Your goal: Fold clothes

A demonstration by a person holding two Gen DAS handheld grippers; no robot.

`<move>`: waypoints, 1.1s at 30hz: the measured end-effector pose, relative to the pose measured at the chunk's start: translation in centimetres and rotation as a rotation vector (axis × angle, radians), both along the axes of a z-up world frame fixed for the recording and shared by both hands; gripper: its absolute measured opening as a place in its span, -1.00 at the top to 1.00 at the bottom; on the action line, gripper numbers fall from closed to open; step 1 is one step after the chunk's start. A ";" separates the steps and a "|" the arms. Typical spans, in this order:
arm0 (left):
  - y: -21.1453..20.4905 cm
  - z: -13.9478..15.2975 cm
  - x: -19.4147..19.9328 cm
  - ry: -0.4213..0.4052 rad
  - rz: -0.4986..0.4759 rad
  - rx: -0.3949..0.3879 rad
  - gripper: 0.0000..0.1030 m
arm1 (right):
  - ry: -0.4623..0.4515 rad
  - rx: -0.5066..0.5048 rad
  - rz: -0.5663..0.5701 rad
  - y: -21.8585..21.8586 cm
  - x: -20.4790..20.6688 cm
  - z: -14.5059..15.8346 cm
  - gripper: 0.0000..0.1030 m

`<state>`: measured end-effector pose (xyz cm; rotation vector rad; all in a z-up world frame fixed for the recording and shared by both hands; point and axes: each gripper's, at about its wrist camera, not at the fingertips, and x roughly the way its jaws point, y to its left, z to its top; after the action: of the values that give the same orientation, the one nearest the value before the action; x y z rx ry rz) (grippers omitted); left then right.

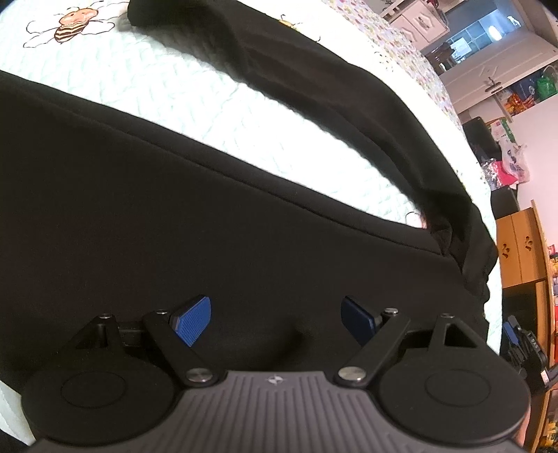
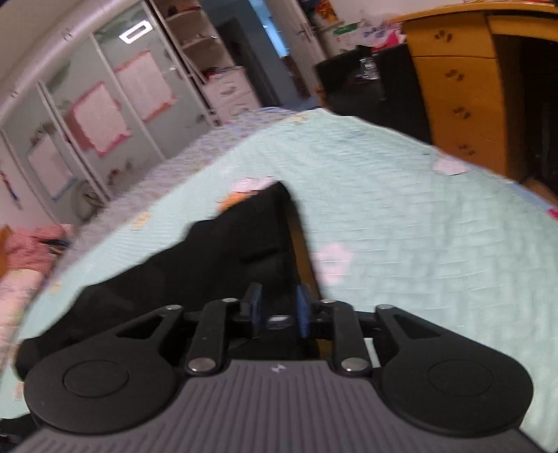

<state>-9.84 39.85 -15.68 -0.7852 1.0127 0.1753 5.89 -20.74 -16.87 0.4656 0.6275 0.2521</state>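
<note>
A black garment (image 1: 174, 209), seemingly trousers, lies spread on a pale mint quilted bedcover (image 1: 244, 115). One long leg (image 1: 314, 80) curves from the top toward the right edge of the bed. My left gripper (image 1: 275, 320) hovers just over the broad near part, its blue pads (image 1: 191, 320) wide apart and open, with nothing between them. In the blurred right wrist view, a pointed end of the black garment (image 2: 251, 237) stretches away from my right gripper (image 2: 279, 306). Its blue pads (image 2: 302, 310) stand a narrow gap apart over the cloth and do not visibly pinch it.
A bee print (image 1: 75, 22) marks the cover at the far left. The bed's edge drops off at right toward a wooden cabinet (image 1: 519, 244) and bags of clutter. The right wrist view shows a wooden cabinet (image 2: 460, 94), a mirrored wardrobe (image 2: 104, 104) and pink cloth (image 2: 31, 244).
</note>
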 end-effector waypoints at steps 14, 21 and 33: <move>0.3 -0.5 0.8 0.005 -0.001 0.004 -0.65 | 0.042 -0.129 0.155 8.1 9.3 -0.3 0.33; 0.9 -0.8 0.6 -0.011 -0.005 -0.005 -0.65 | 0.228 -0.419 0.322 7.4 10.5 -3.2 0.66; 1.3 -1.1 0.5 -0.011 -0.008 -0.011 -0.65 | 0.232 0.101 0.065 -2.2 8.8 -3.4 -0.17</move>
<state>-9.30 41.10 -16.75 -0.7907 1.0071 0.1584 14.74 -22.93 -20.23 0.5769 0.8602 0.2951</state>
